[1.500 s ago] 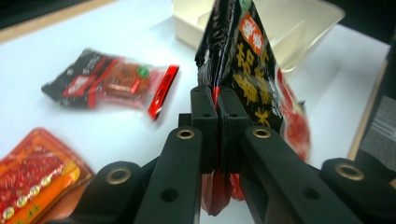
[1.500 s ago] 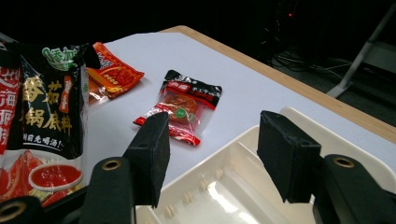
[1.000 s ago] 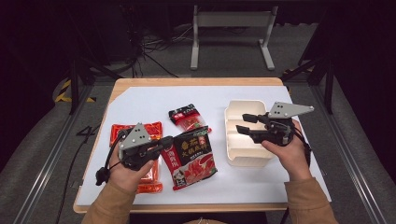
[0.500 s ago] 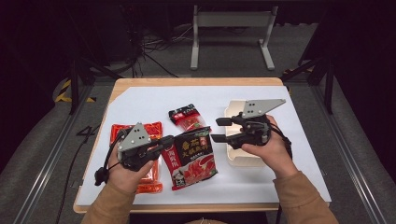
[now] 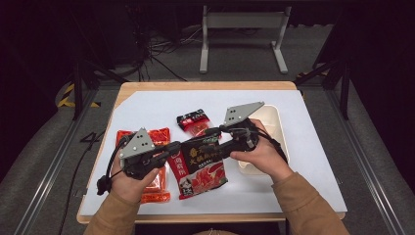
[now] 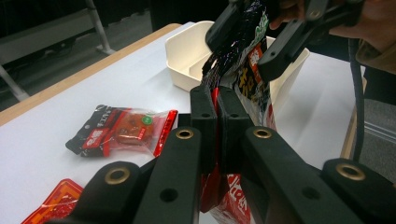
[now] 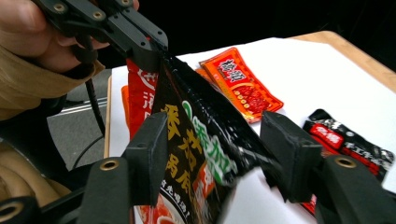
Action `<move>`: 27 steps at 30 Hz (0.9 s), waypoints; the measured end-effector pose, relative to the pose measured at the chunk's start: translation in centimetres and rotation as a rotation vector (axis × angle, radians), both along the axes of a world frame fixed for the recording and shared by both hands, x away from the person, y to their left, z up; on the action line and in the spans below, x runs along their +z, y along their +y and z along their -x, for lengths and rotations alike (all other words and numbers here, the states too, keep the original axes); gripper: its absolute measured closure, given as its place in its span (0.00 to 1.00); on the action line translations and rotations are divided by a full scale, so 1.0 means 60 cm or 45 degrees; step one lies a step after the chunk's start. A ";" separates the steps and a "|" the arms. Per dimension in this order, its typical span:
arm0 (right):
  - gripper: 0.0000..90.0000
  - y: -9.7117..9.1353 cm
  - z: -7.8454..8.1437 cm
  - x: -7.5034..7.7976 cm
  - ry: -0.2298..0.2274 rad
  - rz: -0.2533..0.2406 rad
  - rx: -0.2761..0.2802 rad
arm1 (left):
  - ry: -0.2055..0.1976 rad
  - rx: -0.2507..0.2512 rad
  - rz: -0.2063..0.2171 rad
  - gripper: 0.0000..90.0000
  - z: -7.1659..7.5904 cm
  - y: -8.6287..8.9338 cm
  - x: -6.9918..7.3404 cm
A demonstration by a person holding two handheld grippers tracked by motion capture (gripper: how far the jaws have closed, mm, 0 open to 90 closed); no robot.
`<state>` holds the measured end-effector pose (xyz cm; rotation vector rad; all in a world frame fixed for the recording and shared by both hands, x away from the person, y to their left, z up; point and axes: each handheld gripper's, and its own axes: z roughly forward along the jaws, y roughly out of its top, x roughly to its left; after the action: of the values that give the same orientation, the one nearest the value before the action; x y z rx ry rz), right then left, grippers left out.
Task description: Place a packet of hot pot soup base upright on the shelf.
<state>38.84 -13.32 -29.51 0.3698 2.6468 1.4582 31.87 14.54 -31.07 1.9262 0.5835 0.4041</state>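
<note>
Our left gripper (image 6: pixel 217 121) clamps the large sauce packet (image 5: pixel 200 164); our right gripper (image 7: pixel 219 158), jaws just narrowing, straddles it, not gripping.

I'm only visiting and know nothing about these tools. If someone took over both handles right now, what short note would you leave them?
Left gripper: shut on the left edge of the big black-and-red packet, lifting it off the table.
Right gripper: jaws have just been closing a little, but are open around the packet's other edge, not yet pinching.
Cream box: right of the packet, nothing visible in it.
Small dark packet and orange packet: lying on the white table.
Done: packet picked up.
Left: probably get a second grip, then move it, maybe to the box.
</note>
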 end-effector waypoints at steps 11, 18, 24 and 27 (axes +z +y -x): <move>0.63 0.026 -0.008 -0.012 0.087 0.084 0.086 | -0.005 -0.022 0.003 0.97 0.001 -0.004 -0.001; 0.77 0.024 -0.013 -0.014 0.085 0.069 0.131 | -0.009 -0.021 0.011 0.97 0.000 -0.001 -0.001; 0.82 0.027 -0.010 -0.005 0.069 0.110 0.133 | -0.021 -0.007 0.011 0.96 0.003 -0.001 0.001; 0.84 0.028 -0.009 0.001 0.058 0.117 0.134 | -0.021 -0.004 0.029 0.94 0.002 0.002 0.002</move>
<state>39.37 -11.62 -29.48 0.2628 2.7970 1.3648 31.74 14.66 -30.98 1.8997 0.5722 0.4096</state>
